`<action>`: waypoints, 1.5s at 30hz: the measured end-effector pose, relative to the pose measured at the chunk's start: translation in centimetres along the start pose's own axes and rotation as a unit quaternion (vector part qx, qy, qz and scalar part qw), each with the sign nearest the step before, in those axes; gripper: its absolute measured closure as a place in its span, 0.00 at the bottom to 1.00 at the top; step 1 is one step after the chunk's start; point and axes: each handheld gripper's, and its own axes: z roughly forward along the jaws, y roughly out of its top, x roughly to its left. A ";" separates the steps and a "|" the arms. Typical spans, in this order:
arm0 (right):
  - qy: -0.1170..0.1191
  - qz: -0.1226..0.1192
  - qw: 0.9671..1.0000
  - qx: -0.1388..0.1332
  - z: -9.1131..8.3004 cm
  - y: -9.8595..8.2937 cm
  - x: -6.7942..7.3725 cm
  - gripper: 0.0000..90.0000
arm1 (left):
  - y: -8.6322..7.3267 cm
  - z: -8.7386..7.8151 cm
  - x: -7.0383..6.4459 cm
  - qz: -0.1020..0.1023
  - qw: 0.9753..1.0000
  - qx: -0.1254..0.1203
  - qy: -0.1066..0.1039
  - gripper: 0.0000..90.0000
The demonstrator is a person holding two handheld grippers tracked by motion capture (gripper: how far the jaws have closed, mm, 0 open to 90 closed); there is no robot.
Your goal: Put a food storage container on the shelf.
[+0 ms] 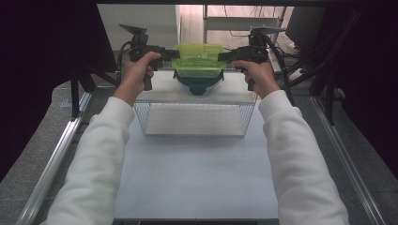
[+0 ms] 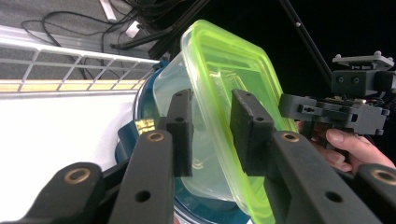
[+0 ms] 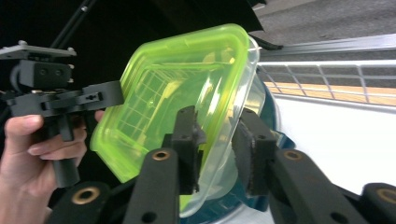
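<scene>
Both tools, left tool (image 1: 172,54) and right tool (image 1: 221,57), clamp the green-lidded container (image 1: 198,60) by its rims; keep it level, lower evenly into the wire basket (image 1: 195,119).

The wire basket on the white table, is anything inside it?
No, the wire basket has a bare floor; the green-lidded clear box is held beyond it.

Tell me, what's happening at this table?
A person holds a gripper in each hand. The left gripper and right gripper clamp opposite rims of a clear plastic container with a yellow-green lid, lifted above a wire basket. A dark teal bowl sits under the container, seemingly lifted with it.
</scene>
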 end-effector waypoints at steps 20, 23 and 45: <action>-0.006 -0.059 0.998 -0.038 -1.9 -0.7 0.7 0.40 | -0.3 -1.6 -1.3 0.046 0.997 -0.053 0.029 0.37; -0.004 -0.083 0.996 -0.042 -2.7 -1.0 1.2 0.38 | -0.7 -2.5 -1.9 0.071 0.995 -0.053 0.040 0.34; -0.013 -0.206 0.976 -0.065 -9.7 -9.4 0.9 0.29 | -9.1 -8.2 -4.9 0.159 0.985 -0.060 0.021 0.28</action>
